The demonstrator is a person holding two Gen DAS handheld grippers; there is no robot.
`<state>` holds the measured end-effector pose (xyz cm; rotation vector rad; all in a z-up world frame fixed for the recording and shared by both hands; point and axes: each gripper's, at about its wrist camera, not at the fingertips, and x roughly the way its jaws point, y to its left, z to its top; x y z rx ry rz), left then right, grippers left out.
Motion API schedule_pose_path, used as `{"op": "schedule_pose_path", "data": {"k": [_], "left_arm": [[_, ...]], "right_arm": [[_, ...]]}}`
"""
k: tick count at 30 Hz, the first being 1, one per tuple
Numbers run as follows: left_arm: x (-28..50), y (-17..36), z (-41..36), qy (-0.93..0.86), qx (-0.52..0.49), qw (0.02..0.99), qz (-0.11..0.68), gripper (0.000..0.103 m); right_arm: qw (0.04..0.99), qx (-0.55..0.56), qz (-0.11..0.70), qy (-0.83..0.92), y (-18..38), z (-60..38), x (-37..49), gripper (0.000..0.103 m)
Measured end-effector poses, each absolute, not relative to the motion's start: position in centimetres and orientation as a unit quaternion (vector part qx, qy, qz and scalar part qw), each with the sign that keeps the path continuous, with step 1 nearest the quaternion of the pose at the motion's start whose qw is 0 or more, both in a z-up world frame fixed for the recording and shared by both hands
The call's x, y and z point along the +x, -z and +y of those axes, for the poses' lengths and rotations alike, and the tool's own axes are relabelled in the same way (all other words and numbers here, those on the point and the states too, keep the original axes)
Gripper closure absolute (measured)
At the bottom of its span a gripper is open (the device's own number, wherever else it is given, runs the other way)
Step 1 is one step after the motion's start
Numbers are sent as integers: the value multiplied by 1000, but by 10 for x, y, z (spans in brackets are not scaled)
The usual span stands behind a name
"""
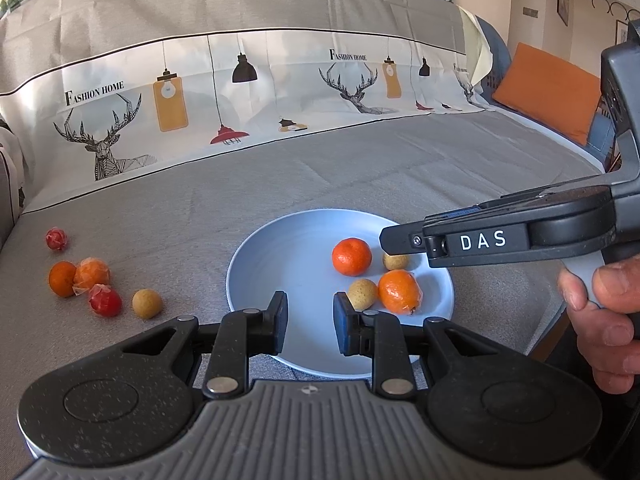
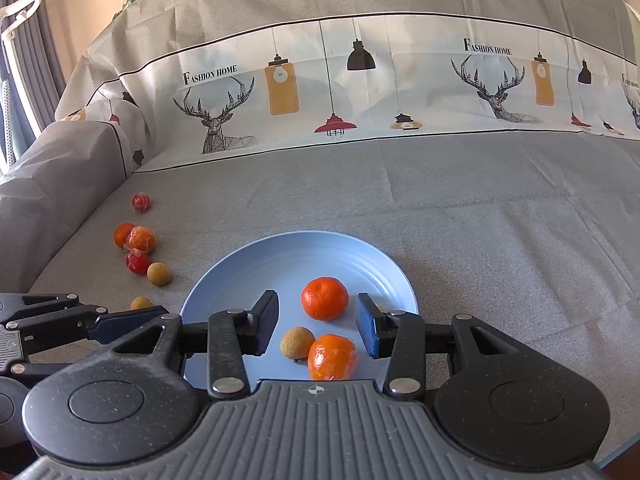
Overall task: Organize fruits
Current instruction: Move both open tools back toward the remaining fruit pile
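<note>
A light blue plate (image 1: 288, 248) (image 2: 340, 256) lies on the grey sofa cover. It carries a bare mandarin (image 1: 351, 256) (image 2: 324, 298), a film-wrapped mandarin (image 1: 400, 292) (image 2: 332, 356) and two tan longans (image 1: 363, 294) (image 1: 398, 261). My right gripper (image 2: 317, 304) hovers over the plate's near right part. Its jaws stand apart on either side of the bare mandarin, and the pads touch nothing. It enters the left wrist view as the right gripper (image 1: 394, 240), held by a hand. My left gripper (image 1: 310, 312) is open and empty at the plate's near edge.
Loose fruit lies left of the plate: a red fruit (image 1: 56, 239), an orange (image 1: 62, 278), a wrapped orange (image 1: 92, 274), a wrapped red fruit (image 1: 105, 300) and a longan (image 1: 147, 303). Another longan (image 2: 141, 303) lies by the left gripper (image 2: 120, 320). An orange cushion (image 1: 548, 92) sits far right.
</note>
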<state>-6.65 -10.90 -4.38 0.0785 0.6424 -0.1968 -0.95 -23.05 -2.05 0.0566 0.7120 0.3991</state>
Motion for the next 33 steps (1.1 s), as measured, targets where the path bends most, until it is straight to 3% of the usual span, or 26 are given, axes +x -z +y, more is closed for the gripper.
{"op": "schedule_pose_path", "data": {"k": [15,22,27,31,33], "left_arm": [[-73,32,-93,72,16,950,303,76],[-71,-2,-65,54,6,960,276,87],[-59,-19,-22,12,33,967,254,86],[-55,-1,38,-61,-58,953,291,88],[-63,-5,66,-86,-138,951,262,88]], "right_arm": [[918,29,343,-196,18,-230,-10,60],[919,39,333,-207,14,-230,-12,78],[919,37,326,-219,12,-225,-15,78],[917,28,325,-231,13,-218,-15,78],[916,22,323,-237,13,-213,-15,78]]}}
